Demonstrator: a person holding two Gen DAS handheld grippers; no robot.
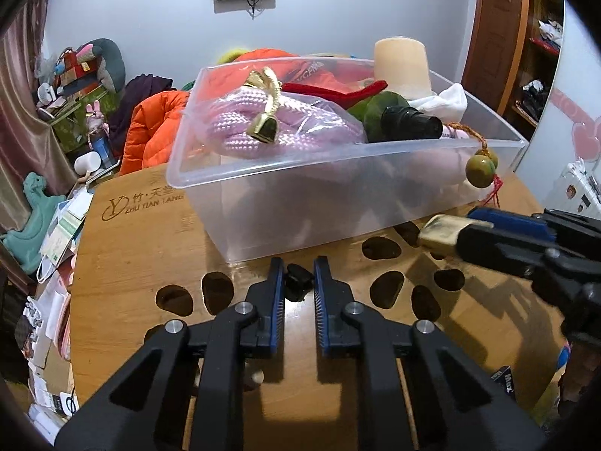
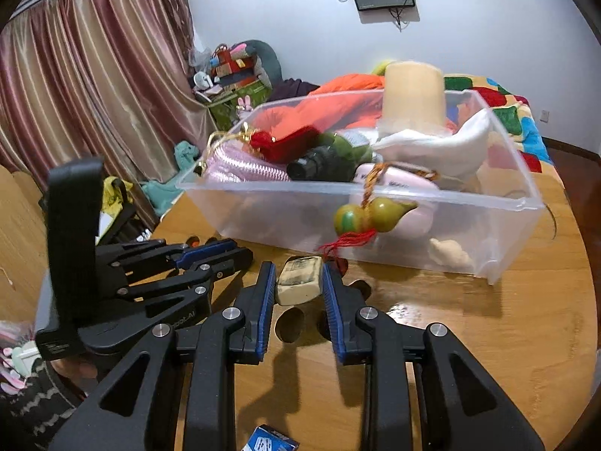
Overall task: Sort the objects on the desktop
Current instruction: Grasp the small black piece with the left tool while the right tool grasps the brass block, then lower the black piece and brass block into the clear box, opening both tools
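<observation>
Wood surface: the bench (image 1: 124,263) is round, glossy, with dark oval cut-outs and a printed logo near its far left edge.
Left tool (image 1: 298,282): low over the bench, fingers parted around a small black object (image 1: 298,282); the blue pads stand just beside it on both sides, and contact cannot be confirmed.
Right tool (image 2: 299,282): closed on a worn, dirty beige eraser (image 2: 299,280), held between the blue pads above the bench.
Eraser seen from left tool: ahead and to the right, projecting from the right tool's tips (image 1: 443,233), just short of the box's near wall.
Clear plastic box (image 2: 499,203): straight ahead of both tools, standing on the bench, filled to the rim.
Box contents: pink rope (image 1: 240,127) with gold fittings at the left; dark green bottle (image 2: 323,161) with black cap lying in the middle; red piece (image 2: 289,144) behind it; cream cylinder (image 2: 413,92) upright at the back; white cloth (image 2: 462,143) at the right.
Gourd charm (image 2: 368,216): hangs on an orange cord over the box's near wall, outside it, red tassel below, just ahead of the right tool.
Small blue packet (image 2: 268,441): on the bench beneath the right tool.
</observation>
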